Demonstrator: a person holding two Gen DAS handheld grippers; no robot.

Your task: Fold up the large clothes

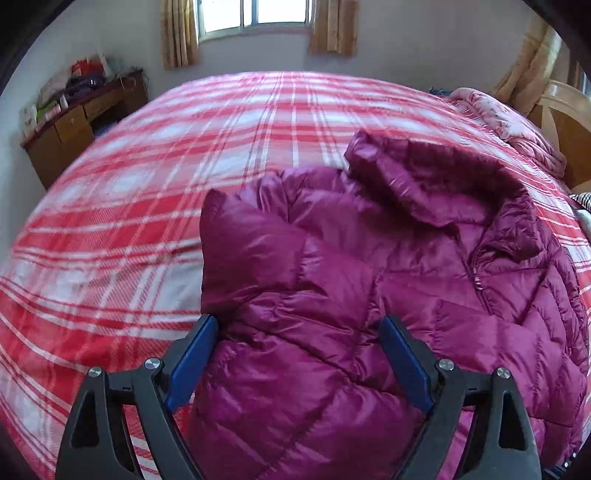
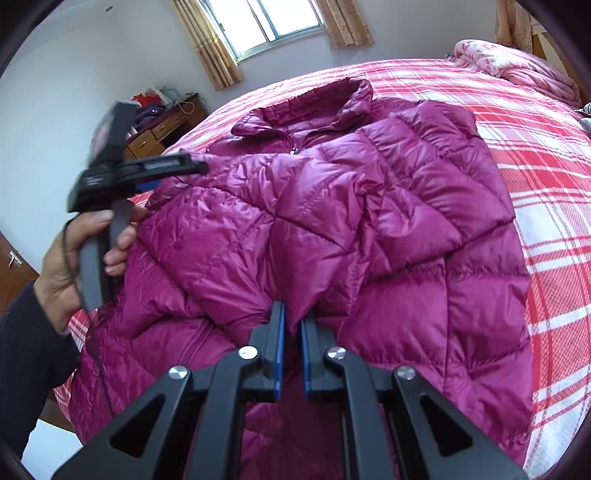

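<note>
A magenta quilted down jacket [image 2: 369, 206] lies front up on the red and white plaid bed [image 2: 546, 206], zipped, collar [image 2: 351, 99] toward the window. One sleeve is folded across its chest. My right gripper [image 2: 291, 321] is shut on a fold of that sleeve's fabric near the middle of the jacket. My left gripper [image 1: 299, 321] is open and hovers over the jacket's [image 1: 369, 288] left shoulder, puffy fabric lying below its wide jaws. In the right wrist view a hand [image 2: 62, 266] holds the left gripper [image 2: 201, 168] at the jacket's left edge.
A pink quilt [image 1: 513, 129] is bunched at the bed's far right by a wooden headboard [image 1: 565, 118]. A wooden desk [image 1: 74, 122] with clutter stands against the left wall. A curtained window [image 1: 258, 18] is behind the bed.
</note>
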